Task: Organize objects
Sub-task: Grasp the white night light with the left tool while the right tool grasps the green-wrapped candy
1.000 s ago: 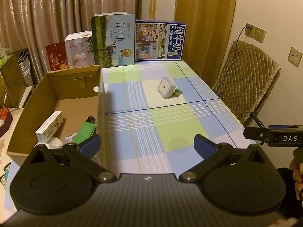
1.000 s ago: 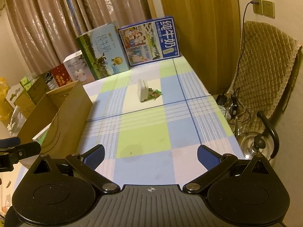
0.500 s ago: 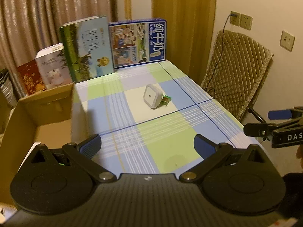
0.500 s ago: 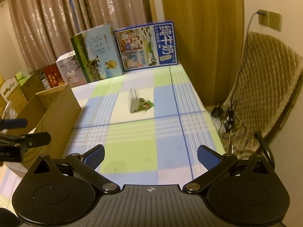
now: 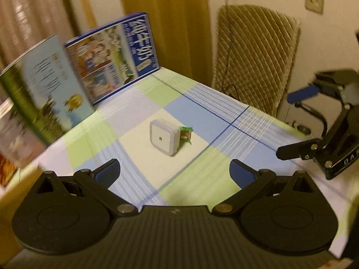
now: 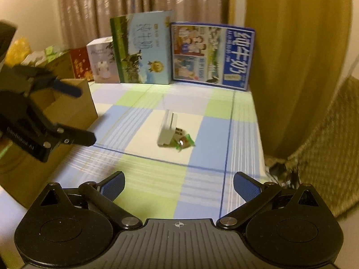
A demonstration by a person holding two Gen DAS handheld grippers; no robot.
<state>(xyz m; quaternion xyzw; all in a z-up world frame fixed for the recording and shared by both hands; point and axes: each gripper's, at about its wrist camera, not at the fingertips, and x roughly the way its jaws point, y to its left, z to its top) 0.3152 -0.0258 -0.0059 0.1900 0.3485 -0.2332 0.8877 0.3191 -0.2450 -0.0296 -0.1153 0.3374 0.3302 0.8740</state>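
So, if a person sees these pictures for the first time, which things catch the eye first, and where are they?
The white plug-in night light stands alone in the middle of the checked tablecloth, with a small green candy wrapper right beside it. Behind them, two big milk cartons stand at the far edge of the table. Both grippers, left gripper and right gripper, hover with jaws open and empty.
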